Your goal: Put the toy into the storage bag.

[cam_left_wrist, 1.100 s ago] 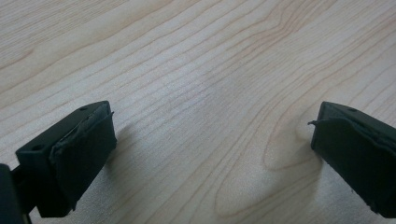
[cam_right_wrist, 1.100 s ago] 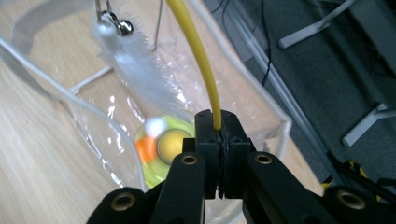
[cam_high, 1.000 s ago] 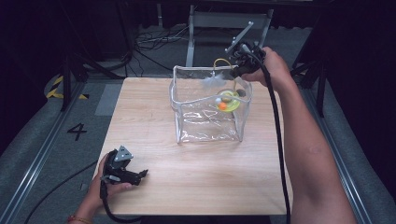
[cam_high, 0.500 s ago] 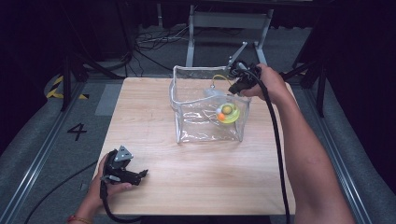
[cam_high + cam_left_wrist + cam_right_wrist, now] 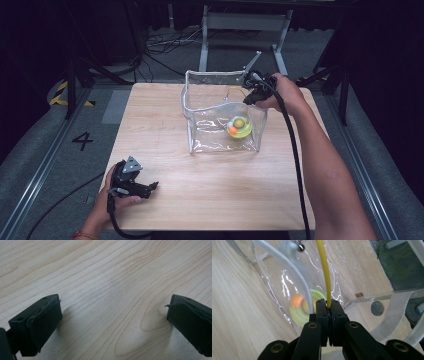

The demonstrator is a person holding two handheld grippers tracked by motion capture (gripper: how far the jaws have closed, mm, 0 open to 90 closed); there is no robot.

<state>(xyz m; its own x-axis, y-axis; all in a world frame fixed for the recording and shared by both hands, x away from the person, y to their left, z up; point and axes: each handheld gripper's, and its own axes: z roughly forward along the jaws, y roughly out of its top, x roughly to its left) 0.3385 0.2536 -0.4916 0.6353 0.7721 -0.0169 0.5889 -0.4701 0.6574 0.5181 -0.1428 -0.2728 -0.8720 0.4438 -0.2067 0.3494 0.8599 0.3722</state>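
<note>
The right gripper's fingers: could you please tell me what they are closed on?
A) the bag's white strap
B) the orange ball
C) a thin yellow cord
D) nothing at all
C: in the right gripper view, the right gripper is pinched shut on the thin yellow cord, which runs up from between its fingers over the clear plastic bag.

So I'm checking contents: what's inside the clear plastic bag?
A yellow-green round toy with an orange ball lies inside the clear plastic bag; its underside is hidden.

yellow cord cut off at top edge, toy blurred behind clear bag
</note>
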